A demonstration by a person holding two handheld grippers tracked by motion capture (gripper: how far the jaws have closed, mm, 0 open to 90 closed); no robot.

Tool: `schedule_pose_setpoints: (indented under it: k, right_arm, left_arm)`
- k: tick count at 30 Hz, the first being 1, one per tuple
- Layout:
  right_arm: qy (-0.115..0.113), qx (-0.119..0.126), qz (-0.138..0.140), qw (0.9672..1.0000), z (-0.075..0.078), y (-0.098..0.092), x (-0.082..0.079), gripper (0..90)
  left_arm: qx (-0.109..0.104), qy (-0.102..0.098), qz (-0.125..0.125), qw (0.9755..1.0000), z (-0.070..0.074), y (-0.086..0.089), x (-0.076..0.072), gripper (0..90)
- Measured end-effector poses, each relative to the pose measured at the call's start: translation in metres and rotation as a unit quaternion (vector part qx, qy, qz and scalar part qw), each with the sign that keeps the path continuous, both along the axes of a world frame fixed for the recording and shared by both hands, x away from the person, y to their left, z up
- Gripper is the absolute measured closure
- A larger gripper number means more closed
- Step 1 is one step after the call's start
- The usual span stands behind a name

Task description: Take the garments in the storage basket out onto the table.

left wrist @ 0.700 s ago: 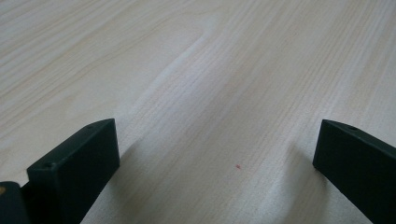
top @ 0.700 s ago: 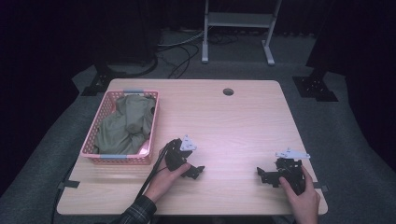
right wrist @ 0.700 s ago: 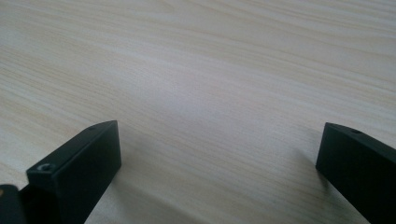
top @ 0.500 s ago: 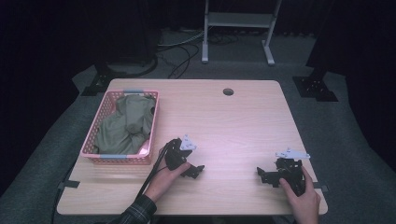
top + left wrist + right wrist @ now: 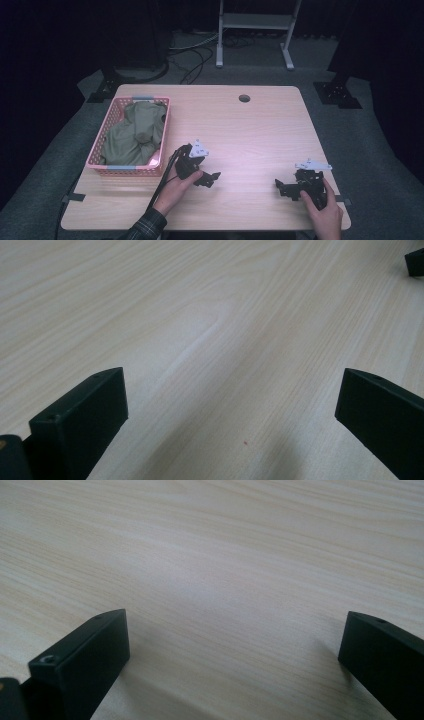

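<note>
The bench (image 5: pixel 260 130) is a rounded rectangle of pale wood-grain laminate with a small round hole (image 5: pixel 244 98) near its far edge; fine straight grain lines run across it in both gripper views. At the lower centre of the high view the left hand-held gripper (image 5: pixel 209 178) rests on the wood, black and angular, with a grey three-cornered plate on top and a dark cable trailing toward the lower left; its jaws stand wide apart with nothing between them, just bare wood. At the lower right the right hand-held gripper (image 5: pixel 284 189) lies on the bench too, of the same blocky black build; its jaws are likewise spread wide and hold nothing. The two sit well apart. In the left of the frame, just beside the left hand-held gripper, a pink plastic lattice basket (image 5: pixel 111 164) holds a crumpled, soft olive-green cloth (image 5: pixel 135 132), which fills most of its inside.
</note>
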State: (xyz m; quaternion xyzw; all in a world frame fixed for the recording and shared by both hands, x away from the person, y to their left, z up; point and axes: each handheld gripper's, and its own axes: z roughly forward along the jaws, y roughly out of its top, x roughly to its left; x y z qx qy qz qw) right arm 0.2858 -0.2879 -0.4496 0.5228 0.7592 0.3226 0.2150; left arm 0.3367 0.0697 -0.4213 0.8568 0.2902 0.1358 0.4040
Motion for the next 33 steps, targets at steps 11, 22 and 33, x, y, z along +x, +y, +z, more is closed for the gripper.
schedule_pose_setpoints:
  k: [11, 22, 33]
  right_arm:
    - [0.0, 0.0, 0.0, 1.0, 0.0, 0.0, 0.0, 0.0]
    - [0.0, 0.0, 0.0, 1.0, 0.0, 0.0, 0.0, 0.0]
    - [-0.001, 0.0, 0.0, 1.0, 0.0, 0.0, 0.0, 0.0]
  left_arm:
    - [-0.021, -0.011, 0.004, 0.9997, 0.018, -0.005, 0.009, 0.0]
    - [-0.038, -0.026, 0.005, 0.9989, 0.037, -0.009, 0.018, 0.0]
    - [-0.065, -0.036, 0.002, 0.9972, 0.056, -0.006, 0.021, 0.0]
